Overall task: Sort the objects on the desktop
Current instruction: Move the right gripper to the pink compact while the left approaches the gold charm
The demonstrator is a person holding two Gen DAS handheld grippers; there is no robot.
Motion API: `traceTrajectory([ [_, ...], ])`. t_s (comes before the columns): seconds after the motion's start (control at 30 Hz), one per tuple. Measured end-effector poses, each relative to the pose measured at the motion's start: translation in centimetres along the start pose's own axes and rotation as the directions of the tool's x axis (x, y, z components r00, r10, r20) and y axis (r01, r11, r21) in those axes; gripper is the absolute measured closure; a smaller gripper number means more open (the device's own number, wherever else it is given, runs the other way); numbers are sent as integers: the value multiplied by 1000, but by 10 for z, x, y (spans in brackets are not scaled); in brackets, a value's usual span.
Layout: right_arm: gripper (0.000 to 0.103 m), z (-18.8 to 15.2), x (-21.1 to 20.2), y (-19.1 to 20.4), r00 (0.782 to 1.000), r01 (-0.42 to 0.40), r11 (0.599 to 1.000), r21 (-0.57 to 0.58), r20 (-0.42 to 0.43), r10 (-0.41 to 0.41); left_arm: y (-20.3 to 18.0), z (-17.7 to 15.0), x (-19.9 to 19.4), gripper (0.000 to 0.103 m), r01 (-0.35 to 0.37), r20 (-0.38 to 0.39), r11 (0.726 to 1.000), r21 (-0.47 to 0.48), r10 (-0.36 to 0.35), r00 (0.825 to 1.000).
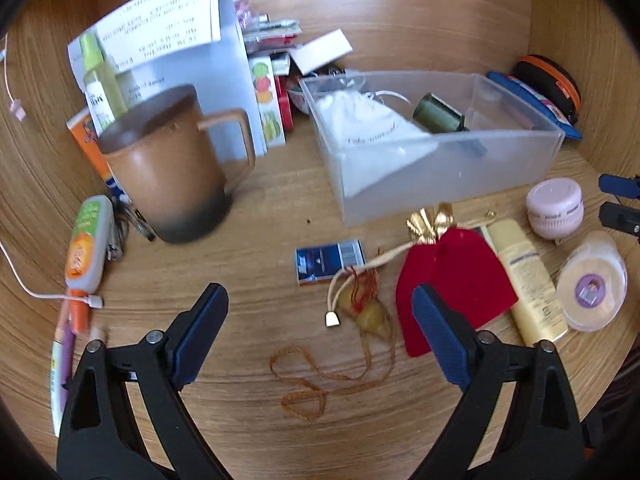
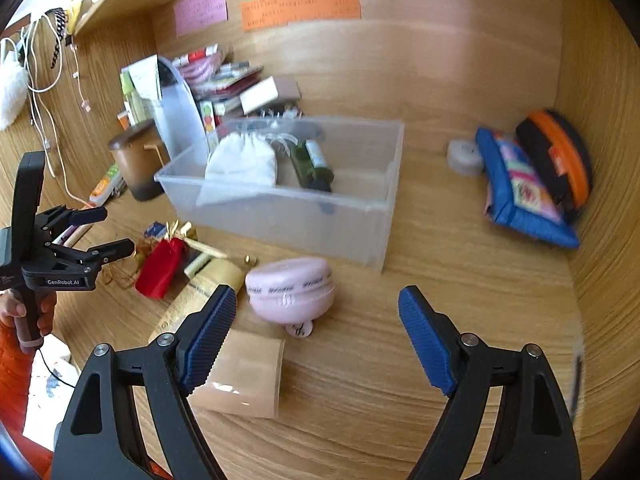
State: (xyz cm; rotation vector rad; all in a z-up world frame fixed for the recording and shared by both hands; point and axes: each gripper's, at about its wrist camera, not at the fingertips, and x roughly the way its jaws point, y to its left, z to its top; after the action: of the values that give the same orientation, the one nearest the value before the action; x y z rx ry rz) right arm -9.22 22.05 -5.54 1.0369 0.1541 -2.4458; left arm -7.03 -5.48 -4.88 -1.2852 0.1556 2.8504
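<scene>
A clear plastic bin [image 1: 448, 176] [image 2: 372, 200] holds a white pouch [image 1: 360, 120] and a dark green bottle [image 1: 438, 114]. In front of it lie a blue card box [image 1: 330, 260], a charm on a brown cord [image 1: 360, 304], a red velvet bag [image 1: 452, 276] [image 2: 160, 266], a yellow tube [image 1: 528, 280], a pink round case [image 1: 554, 206] [image 2: 290, 290] and a clear lidded tub [image 1: 592, 282] [image 2: 244, 372]. My left gripper [image 1: 320, 304] [image 2: 108, 232] is open and empty, just above the cord. My right gripper [image 2: 316, 308] is open and empty, with the pink case between its fingers' line.
A brown mug [image 1: 168, 168] stands at the left, with a green bottle [image 1: 100, 80], papers and boxes behind it. A glue bottle [image 1: 86, 240] and a white cable [image 1: 48, 294] lie at the left edge. A blue pouch [image 2: 520, 192] and orange-black case [image 2: 560, 160] sit in the right corner.
</scene>
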Motion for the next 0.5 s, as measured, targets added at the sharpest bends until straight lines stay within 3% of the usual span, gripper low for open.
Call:
traceTrajectory([
  [0.1, 22, -5, 11, 2, 1000, -6, 1000, 9, -28, 7, -6, -4, 4, 15, 3, -11, 1000, 18, -3, 1000],
  [0.17, 22, -7, 17, 3, 999, -12, 1000, 13, -44, 13, -7, -7, 8, 29, 19, -32, 1000, 18, -18, 999],
  [0.27, 22, -6, 21, 0, 998, -20, 999, 31, -51, 21, -4, -6, 13, 41, 44, -46, 999, -3, -44, 998],
  [0.33, 22, -6, 23, -2, 998, -15, 999, 35, -58, 17, -1, -6, 12, 46, 48, -37, 999, -18, -49, 998],
  [0.5, 22, -4, 28, -3, 998, -13, 999, 33, -68, 15, -3, -6, -2, 47, 70, -1, 997, -18, -70, 998],
])
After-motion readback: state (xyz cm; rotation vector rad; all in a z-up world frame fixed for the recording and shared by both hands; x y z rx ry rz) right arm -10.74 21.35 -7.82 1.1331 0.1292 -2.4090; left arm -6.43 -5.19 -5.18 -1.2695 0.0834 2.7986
